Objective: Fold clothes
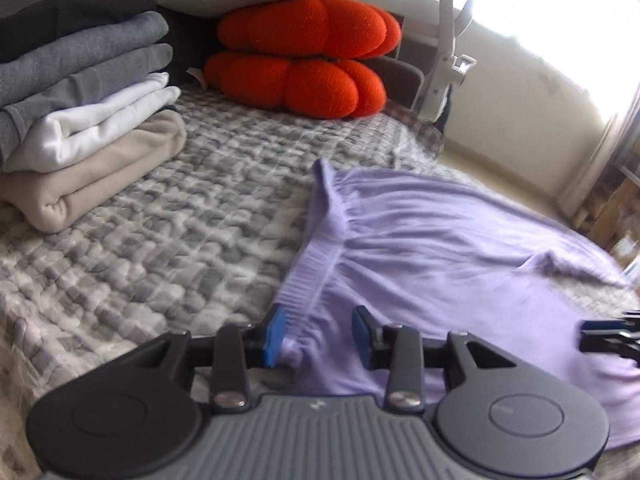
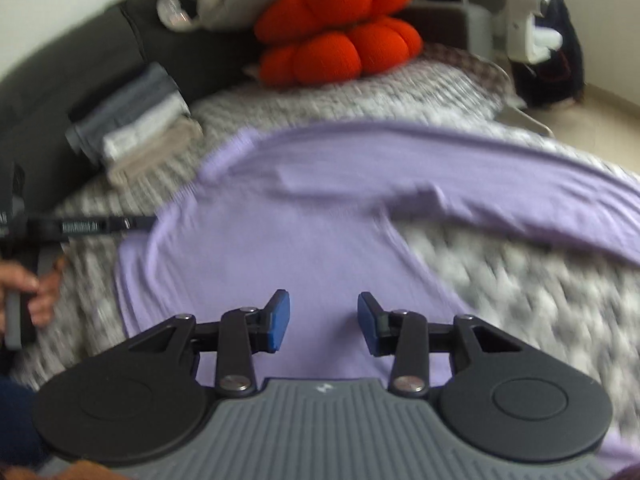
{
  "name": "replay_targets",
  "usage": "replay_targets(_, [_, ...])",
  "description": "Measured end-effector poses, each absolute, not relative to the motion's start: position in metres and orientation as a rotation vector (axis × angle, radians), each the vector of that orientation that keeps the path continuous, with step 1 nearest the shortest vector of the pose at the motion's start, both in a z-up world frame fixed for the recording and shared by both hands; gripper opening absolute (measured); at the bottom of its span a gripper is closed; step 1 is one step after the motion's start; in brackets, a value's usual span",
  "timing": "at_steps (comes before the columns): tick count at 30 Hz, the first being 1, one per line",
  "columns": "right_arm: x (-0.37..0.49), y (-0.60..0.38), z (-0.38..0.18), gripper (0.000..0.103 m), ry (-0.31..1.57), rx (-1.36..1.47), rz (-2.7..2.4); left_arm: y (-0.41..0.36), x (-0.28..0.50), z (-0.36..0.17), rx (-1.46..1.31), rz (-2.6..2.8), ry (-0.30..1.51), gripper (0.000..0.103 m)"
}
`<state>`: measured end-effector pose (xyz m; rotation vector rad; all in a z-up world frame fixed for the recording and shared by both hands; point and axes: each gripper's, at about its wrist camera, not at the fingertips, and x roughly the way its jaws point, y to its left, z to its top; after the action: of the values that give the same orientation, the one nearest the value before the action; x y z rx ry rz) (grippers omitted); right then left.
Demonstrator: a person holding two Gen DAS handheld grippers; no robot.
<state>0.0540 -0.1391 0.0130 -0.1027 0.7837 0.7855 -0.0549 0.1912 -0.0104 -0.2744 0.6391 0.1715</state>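
Grey-and-white quilted bedspread (image 1: 160, 248) | our left gripper (image 1: 316, 334) and right gripper (image 2: 323, 322) released above lilac knit garment (image 2: 320, 216) | we should smooth it, then pinch hem corners evenly.

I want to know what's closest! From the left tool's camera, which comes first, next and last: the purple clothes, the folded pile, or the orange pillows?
From the left tool:
1. Purple clothes, right at its tips.
2. Folded pile, off to the left.
3. Orange pillows, far back on the bed.
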Motion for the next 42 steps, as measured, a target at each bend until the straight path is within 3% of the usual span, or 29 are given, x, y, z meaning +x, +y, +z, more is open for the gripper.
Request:
replay_targets(21, [-0.062,-0.402,-0.001,0.038,0.665,0.066,0.108,0.212,-0.071,-0.015,-0.293,0.210,0.639,0.032])
replay_targets(24, [-0.073,-0.431,-0.007,0.058,0.665,0.133,-0.025,0.212,-0.071,-0.014,-0.289,0.214,0.642,0.032])
replay_targets(25, [-0.077,-0.439,-0.010,0.059,0.666,0.169,-0.047,0.212,-0.071,-0.014,-0.290,0.216,0.643,0.032])
replay_targets(42, [-0.129,-0.475,-0.021,0.059,0.611,0.213,-0.302,0.202,-0.095,0.005,-0.208,0.261,0.663,0.033])
